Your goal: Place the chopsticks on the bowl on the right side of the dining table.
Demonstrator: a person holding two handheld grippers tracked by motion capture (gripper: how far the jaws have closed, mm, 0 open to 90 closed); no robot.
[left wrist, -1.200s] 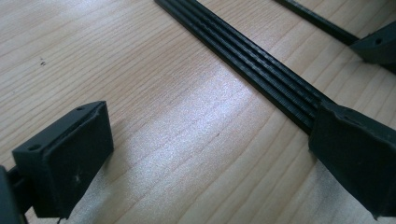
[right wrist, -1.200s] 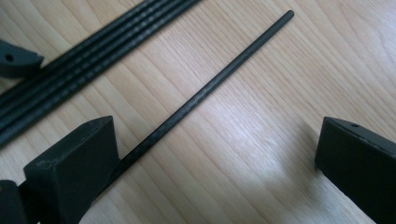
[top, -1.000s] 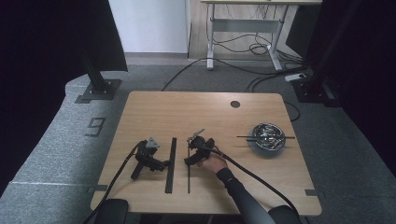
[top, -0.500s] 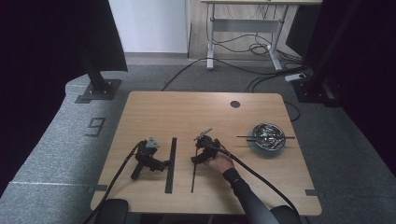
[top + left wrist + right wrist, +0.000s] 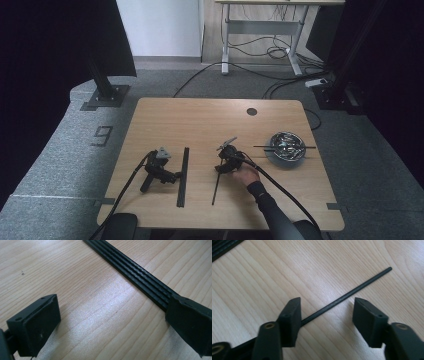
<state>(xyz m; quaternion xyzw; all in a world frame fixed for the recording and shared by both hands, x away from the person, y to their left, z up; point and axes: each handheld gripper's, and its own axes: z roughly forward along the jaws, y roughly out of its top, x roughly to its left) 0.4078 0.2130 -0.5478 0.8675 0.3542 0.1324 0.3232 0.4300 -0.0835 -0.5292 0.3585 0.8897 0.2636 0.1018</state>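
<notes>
High view shows a wooden bench (image 5: 200, 120) with a bowl (image 5: 286, 146) of sticks at the right. One thin stick (image 5: 216, 184) lies on the wood by itself, and a flat black rack (image 5: 183, 176) lies well to its left. The right gripper (image 5: 226, 161) sits over the stick's far end with its jaws wide apart and nothing in them. The left gripper (image 5: 172, 176) rests just beside the rack, jaws apart too, holding nothing. My guess is the sticks go onto the rack. None is there yet, so nearly all the work is left.
</notes>
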